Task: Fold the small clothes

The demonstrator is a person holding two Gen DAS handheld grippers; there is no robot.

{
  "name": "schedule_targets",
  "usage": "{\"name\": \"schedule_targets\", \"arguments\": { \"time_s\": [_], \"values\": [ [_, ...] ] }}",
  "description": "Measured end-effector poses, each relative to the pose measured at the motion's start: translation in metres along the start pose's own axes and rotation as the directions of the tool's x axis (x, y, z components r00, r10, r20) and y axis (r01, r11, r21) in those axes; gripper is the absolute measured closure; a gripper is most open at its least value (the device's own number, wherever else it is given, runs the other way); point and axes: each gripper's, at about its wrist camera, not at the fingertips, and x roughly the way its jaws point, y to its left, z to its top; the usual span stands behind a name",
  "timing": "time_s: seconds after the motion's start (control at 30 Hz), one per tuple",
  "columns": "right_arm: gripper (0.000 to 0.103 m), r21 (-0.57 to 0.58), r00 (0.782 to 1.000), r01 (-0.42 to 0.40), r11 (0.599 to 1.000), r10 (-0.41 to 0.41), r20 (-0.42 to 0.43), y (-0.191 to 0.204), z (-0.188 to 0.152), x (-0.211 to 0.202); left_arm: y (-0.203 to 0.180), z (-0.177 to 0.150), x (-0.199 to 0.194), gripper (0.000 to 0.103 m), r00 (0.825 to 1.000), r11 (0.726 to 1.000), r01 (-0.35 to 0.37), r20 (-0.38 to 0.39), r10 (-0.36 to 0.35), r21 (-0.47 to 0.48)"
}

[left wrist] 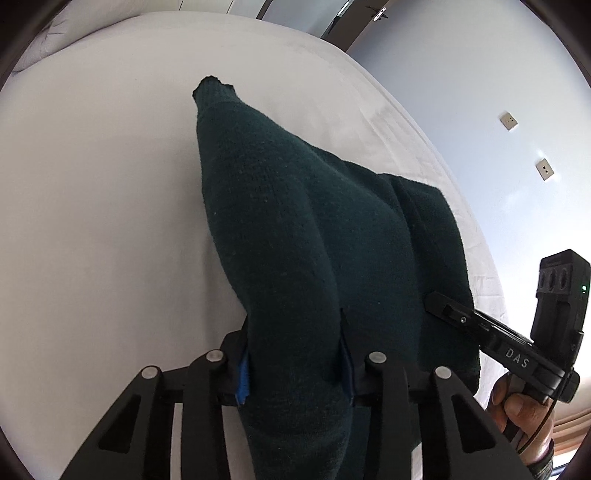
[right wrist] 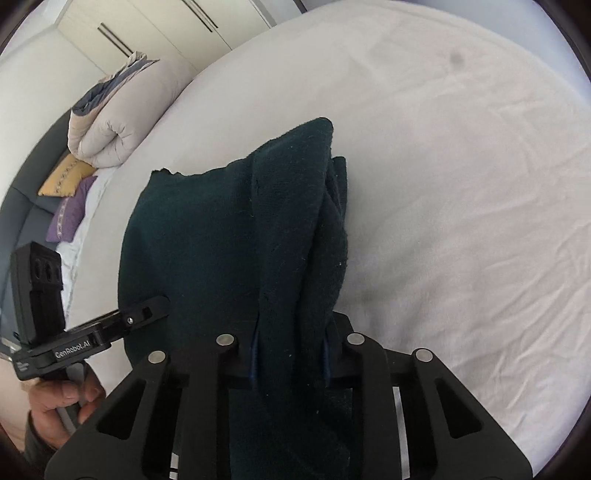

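Observation:
A dark green knitted garment (left wrist: 295, 240) hangs lifted over a white bed (left wrist: 92, 184). My left gripper (left wrist: 295, 365) is shut on one bunched edge of it, cloth filling the gap between the blue pads. My right gripper (right wrist: 290, 350) is shut on another edge of the same garment (right wrist: 221, 240), which drapes forward in folds. Each gripper shows from the side in the other's view: the right one (left wrist: 443, 308) and the left one (right wrist: 155, 306), both buried in the cloth. The garment's lower part is hidden behind the folds.
The white bedsheet (right wrist: 461, 203) spreads wide to the right. A rolled duvet (right wrist: 118, 118), a yellow pillow (right wrist: 64, 181) and a purple pillow (right wrist: 70, 218) lie at the bed's far left. Wardrobe doors (right wrist: 147, 29) stand behind. A wall with sockets (left wrist: 508, 120) lies beyond the bed edge.

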Motion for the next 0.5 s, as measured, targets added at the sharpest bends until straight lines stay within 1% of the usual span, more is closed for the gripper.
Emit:
{"name": "schedule_targets", "arguments": {
  "time_s": [0.07, 0.17, 0.23, 0.33, 0.43, 0.5],
  "values": [
    [0.083, -0.076, 0.998, 0.045, 0.996, -0.042, 0.035, 0.029, -0.014, -0.024, -0.002, -0.013, -0.023, 0.065, 0.999, 0.999, -0.029, 0.025, 0.029, 0.031],
    [0.084, -0.178, 0.994, 0.08, 0.981, -0.065, 0.085, 0.076, -0.047, -0.057, 0.006, -0.045, -0.068, 0.065, 0.996, 0.998, -0.057, 0.069, 0.054, 0.04],
    [0.084, -0.2, 0.994, 0.06, 0.978, -0.04, 0.098, 0.095, -0.07, -0.075, 0.013, -0.067, -0.094, 0.065, 0.994, 0.997, -0.068, 0.086, 0.065, 0.036],
    [0.084, -0.21, 0.995, 0.009, 0.978, 0.013, 0.101, 0.124, -0.115, -0.096, 0.025, -0.11, -0.131, 0.065, 0.988, 0.992, -0.119, 0.103, 0.114, 0.048],
    [0.084, -0.251, 0.995, -0.007, 0.968, 0.031, 0.093, 0.158, -0.165, -0.105, 0.044, -0.151, -0.163, 0.065, 0.981, 0.986, -0.163, 0.11, 0.159, 0.031],
    [0.084, -0.251, 0.995, -0.045, 0.967, 0.065, 0.074, 0.175, -0.195, -0.107, 0.057, -0.171, -0.179, 0.065, 0.977, 0.984, -0.18, 0.116, 0.177, 0.016]
  ]
}}
